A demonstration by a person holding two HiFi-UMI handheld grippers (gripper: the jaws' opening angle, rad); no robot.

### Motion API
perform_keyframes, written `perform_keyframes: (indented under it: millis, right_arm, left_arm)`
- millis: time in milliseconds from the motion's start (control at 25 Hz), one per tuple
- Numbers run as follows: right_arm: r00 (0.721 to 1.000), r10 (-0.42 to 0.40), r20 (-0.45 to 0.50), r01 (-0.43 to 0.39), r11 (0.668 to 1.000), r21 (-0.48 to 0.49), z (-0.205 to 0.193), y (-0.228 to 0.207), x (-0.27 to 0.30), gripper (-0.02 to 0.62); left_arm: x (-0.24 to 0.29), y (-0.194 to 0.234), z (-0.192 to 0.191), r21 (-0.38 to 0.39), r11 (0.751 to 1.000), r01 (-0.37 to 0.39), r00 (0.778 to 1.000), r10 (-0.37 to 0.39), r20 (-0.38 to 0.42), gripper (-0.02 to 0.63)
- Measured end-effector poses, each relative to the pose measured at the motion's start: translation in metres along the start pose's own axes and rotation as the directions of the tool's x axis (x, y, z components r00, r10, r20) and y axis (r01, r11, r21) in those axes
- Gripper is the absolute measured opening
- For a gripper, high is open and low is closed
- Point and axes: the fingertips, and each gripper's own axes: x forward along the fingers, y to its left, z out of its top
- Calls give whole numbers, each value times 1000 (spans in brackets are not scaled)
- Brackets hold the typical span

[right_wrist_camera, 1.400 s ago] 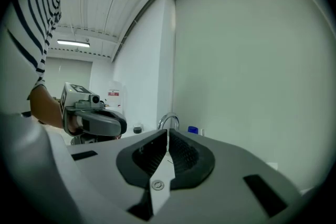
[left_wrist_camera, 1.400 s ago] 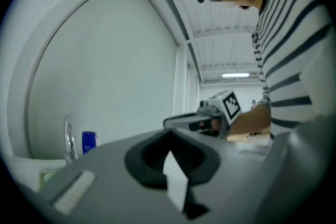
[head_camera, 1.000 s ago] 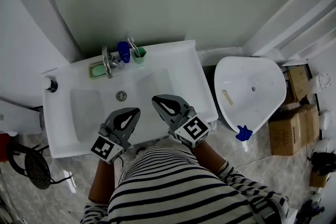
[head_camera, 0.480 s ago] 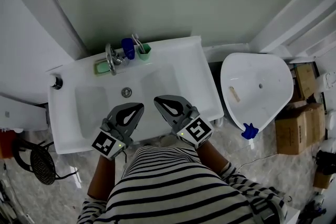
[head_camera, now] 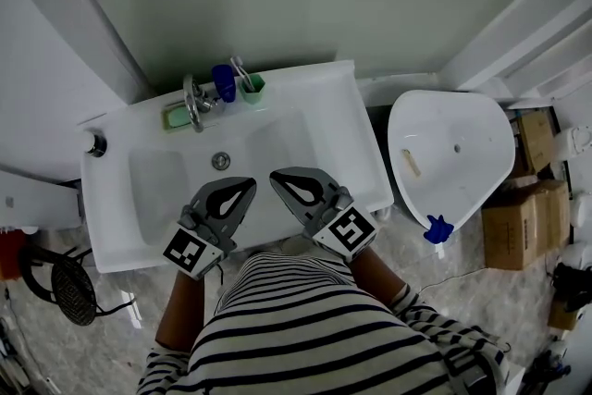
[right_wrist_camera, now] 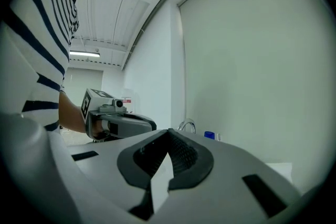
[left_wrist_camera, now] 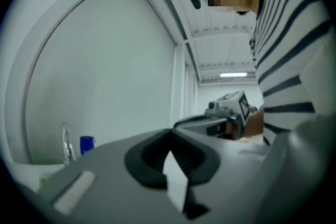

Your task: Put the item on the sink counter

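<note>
Head view: green cup w/ toothbrush inside, blue cup beside; left tool, right tool pressed together, empty.

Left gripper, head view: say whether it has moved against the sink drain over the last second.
No. The left gripper sits just below and right of the drain, as before; both only shifted together in the picture.

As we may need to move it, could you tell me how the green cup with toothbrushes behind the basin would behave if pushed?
The green cup looks small and probably light, so a push would likely slide it on the glossy sink counter. The toothbrushes lean out above its rim, so it may tip if nudged high.
</note>
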Motion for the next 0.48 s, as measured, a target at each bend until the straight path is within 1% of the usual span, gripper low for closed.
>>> perform_keyframes:
  millis: [480]
  right_arm:
    - [999,37,-36,-37,999,-6,-5,-1,15,6]
  left_arm:
    - [-4,20,-13,-40,998,-51,998,52,24,6]
